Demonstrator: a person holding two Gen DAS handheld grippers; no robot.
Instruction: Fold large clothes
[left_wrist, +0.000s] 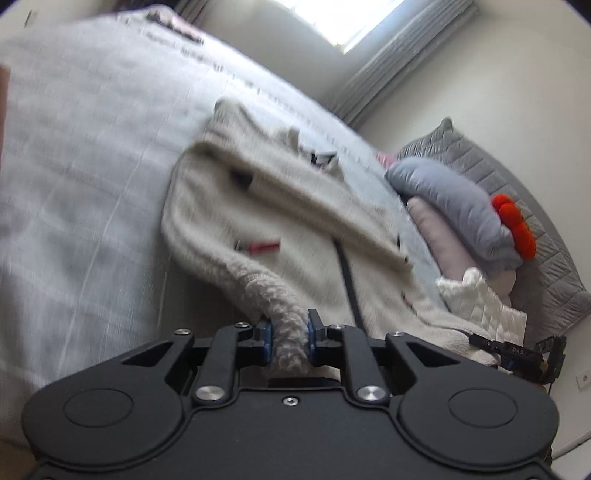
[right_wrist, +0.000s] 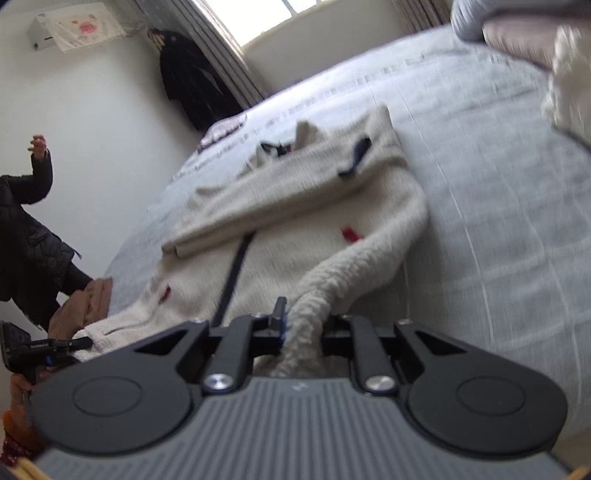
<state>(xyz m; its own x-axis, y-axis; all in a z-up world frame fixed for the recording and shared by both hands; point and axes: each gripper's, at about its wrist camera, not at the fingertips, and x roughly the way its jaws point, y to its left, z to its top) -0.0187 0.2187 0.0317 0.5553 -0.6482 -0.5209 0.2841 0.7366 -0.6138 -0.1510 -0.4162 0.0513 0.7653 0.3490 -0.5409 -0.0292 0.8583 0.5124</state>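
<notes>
Fleece jacket (left_wrist: 295, 236), cream and thick-piled, lay spread on the bed (left_wrist: 81, 177), partly folded already, with one panel doubled over across its upper half and a dark zipper line (left_wrist: 347, 280) running down the middle. We judged it soft and limp with no stiffness of its own: bulky but probably light, likely to sag and trail wherever it was not held, and its nap should give the pads good purchase. We judged the edges and hems to be the best places to take it, since a pinch in the middle would only bunch it.

Our left gripper (left_wrist: 289, 334) was pinching a rope-like twist of the fleece between its blue pads (left_wrist: 266, 338), jaws drawn in close around it. Our right gripper (right_wrist: 301, 321) likewise had a bunched roll of the same fleece (right_wrist: 314, 295) running between its jaws; one finger was hidden behind the fabric, yet it looked clamped.

The left wrist view alone showed the pillows (left_wrist: 454, 199) at the head of the bed, a red plush thing (left_wrist: 515, 225), a white quilted item (left_wrist: 484, 299) and the other gripper biting the jacket's near edge at the far right. The right wrist view alone showed a person in a dark coat (right_wrist: 29, 229) standing by the wall, a wall air conditioner (right_wrist: 74, 26), dark clothes hanging near the curtain (right_wrist: 195, 77), and the partner gripper at the lower left gripping white fleece. Both views were motion-blurred, so finer detail of the red tabs (right_wrist: 351, 234) escaped us.
</notes>
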